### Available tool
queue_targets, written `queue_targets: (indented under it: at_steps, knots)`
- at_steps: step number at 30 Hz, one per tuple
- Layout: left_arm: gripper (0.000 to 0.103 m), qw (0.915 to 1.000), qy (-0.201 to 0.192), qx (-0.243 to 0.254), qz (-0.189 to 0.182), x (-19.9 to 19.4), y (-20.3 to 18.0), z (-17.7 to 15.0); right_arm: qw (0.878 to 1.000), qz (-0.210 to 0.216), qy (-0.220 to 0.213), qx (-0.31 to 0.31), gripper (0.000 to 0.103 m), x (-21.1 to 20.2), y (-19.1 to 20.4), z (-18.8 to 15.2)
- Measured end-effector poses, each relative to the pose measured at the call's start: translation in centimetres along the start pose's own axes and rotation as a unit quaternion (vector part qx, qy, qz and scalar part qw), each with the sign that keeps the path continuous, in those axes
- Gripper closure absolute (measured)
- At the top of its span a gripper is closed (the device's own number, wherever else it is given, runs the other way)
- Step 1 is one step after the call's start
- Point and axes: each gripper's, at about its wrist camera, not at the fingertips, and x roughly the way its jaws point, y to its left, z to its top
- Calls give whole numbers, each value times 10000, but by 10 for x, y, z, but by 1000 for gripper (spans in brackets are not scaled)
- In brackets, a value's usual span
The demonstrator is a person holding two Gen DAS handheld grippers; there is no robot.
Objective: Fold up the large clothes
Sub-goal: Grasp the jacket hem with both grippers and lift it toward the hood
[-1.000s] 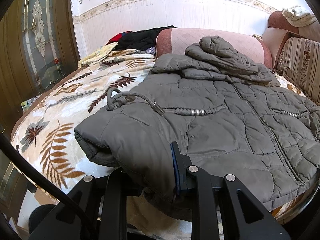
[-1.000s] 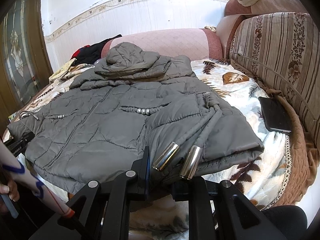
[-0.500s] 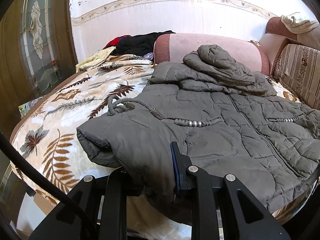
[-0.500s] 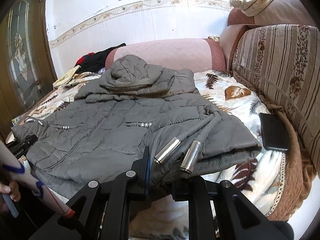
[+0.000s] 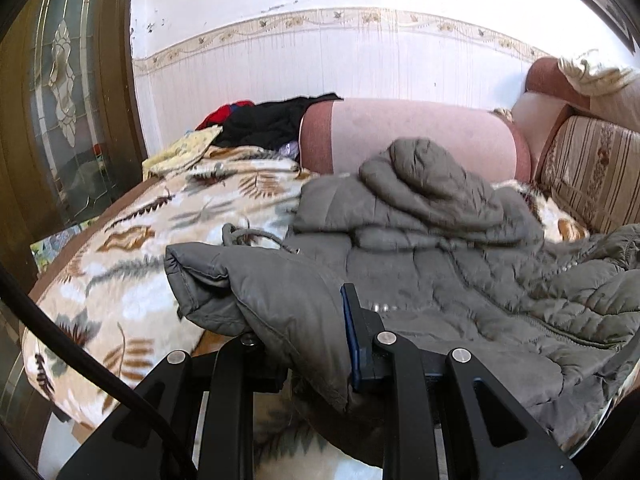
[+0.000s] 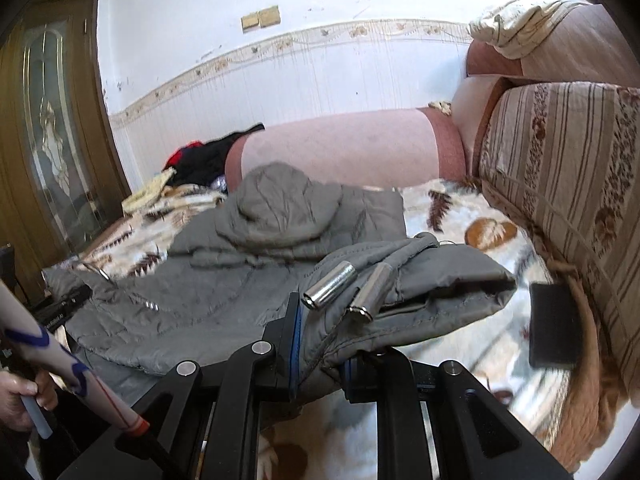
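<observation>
While raised above the bed's [image 5: 132,288] near edge, jacket [image 5: 460,280] hem corners are clamped by left gripper [image 5: 308,344] and right gripper [image 6: 320,344], phone [image 6: 554,324] seen only from the right wrist.

Grey jacket [image 5: 460,280] – cream leaf-print blanket [image 5: 132,280] – pink bolster [image 5: 408,132].

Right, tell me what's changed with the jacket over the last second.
Both tools, left and right, have lifted the jacket's hem corners off the blanket and are carrying them toward the hood. Grips unchanged; hood and phone stayed put.
</observation>
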Motion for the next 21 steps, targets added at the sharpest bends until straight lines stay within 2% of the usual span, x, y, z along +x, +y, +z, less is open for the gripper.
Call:
queue_targets:
  at_steps: [6, 12, 15, 18, 21]
  knots:
    - [81, 9998, -125, -88, -130, 17, 2, 60, 9997, 78, -215, 126, 87, 16, 1, 57]
    - [80, 9995, -135, -203, -190, 64, -2, 134, 9993, 13, -316, 212, 87, 58, 2, 125]
    - [77, 9994, -104, -234, -235, 98, -5, 173, 9991, -78, -346, 252, 87, 91, 1, 160]
    - [71, 9991, 95, -245, -333, 138, -7, 207, 9989, -186, -239, 359, 87, 137, -4, 193]
    - [64, 9962, 240, -627, -547, 169, 7, 231, 9985, -316, -76, 450, 87, 183, -13, 215]
